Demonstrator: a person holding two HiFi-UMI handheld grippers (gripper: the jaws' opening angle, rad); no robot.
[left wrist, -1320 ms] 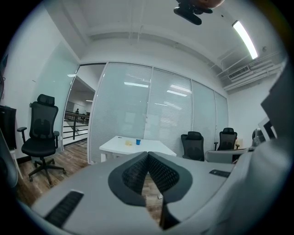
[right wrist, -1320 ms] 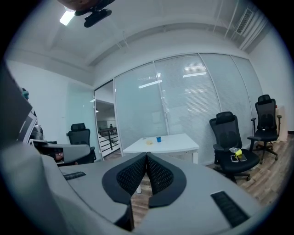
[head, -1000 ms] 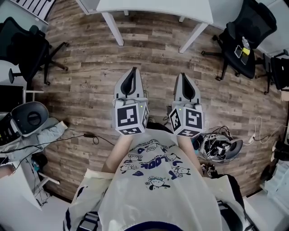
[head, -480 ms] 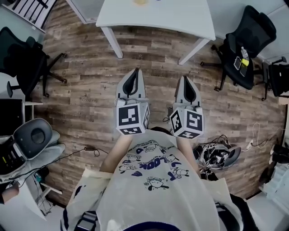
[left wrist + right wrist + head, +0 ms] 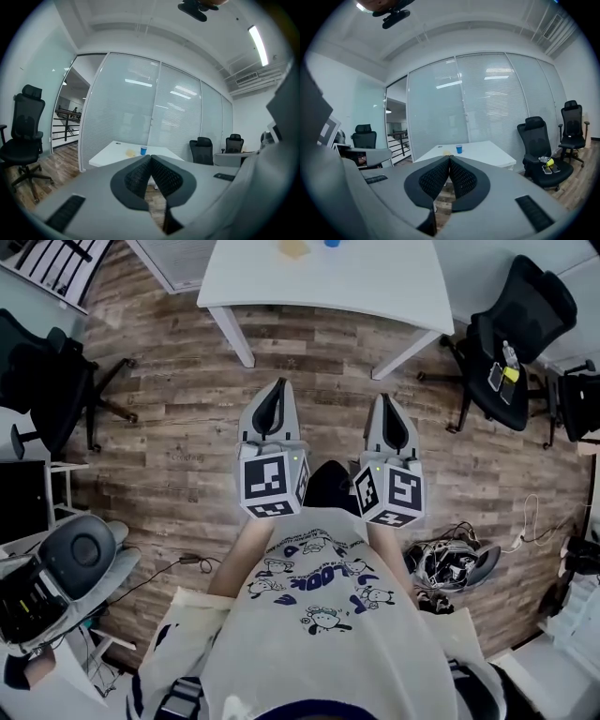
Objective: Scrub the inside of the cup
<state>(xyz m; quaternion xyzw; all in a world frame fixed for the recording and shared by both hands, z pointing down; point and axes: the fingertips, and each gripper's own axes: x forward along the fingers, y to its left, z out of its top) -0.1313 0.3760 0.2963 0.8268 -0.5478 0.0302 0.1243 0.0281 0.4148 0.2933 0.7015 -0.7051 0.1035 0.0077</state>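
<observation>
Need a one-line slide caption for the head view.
Left tool and right tool, shut and empty, aimed over wood floor at white table bearing blue cup.

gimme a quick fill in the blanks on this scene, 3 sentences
1. The cup on the white table is ____ in colour.
2. The left tongs and the right tongs are both ____, with nothing between them.
3. The office chair to the right of the table in the head view is ____.
Missing words: blue; shut; black.
</observation>
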